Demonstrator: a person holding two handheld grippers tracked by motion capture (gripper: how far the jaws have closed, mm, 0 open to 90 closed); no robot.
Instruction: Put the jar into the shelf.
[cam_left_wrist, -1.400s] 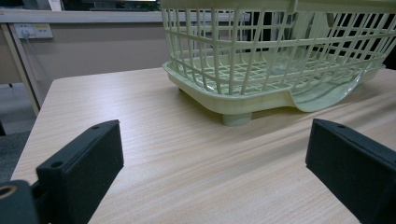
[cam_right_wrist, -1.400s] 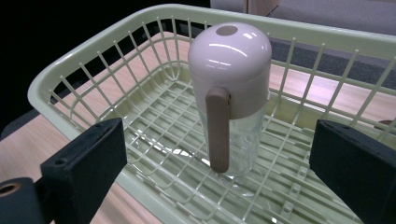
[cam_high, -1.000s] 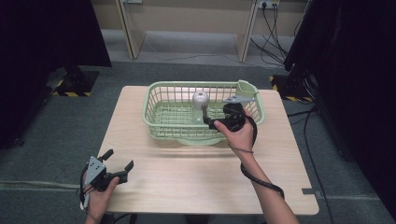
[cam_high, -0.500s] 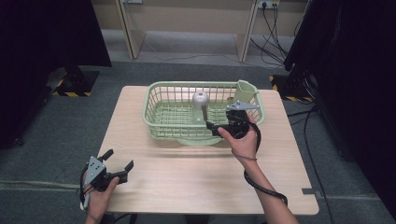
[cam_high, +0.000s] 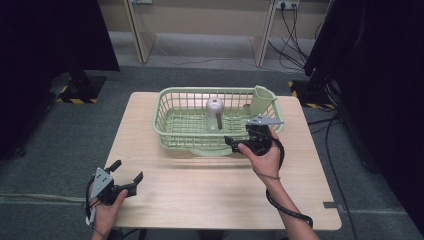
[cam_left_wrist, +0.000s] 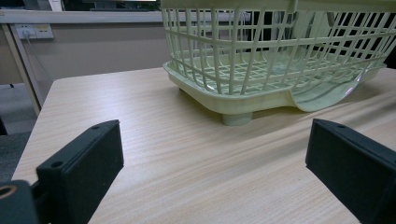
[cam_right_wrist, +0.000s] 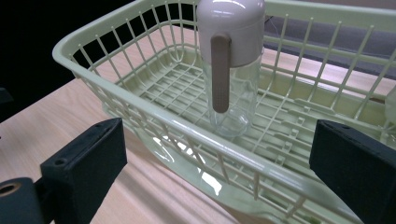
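Observation:
A pale green slatted basket (cam_high: 169, 131) stands at the back middle of the wooden table. Inside it a clear glass bottle (cam_high: 215, 114) with a grey-beige domed cap stands upright. In the right gripper view the bottle (cam_right_wrist: 231, 70) rises just beyond the basket's near rim (cam_right_wrist: 140, 100). My right gripper (cam_high: 239, 140) hovers at that front rim, right of the bottle. It points left and is open (cam_right_wrist: 219, 161) with nothing between its jaws. My left gripper (cam_high: 126, 171) rests near the table's front left corner, open and empty (cam_left_wrist: 215, 163), facing the basket (cam_left_wrist: 243, 93).
A tall cup compartment (cam_high: 261, 100) fills the basket's back right corner. A clear drip tray (cam_high: 210, 150) juts out under the basket's front. Bare table (cam_high: 200, 200) spreads between the basket and the front edge. Cables trail on the floor behind.
My right gripper has drawn back a little toward the person and to the right, away from the bottle. The bottle, the basket and the left gripper have stayed put.

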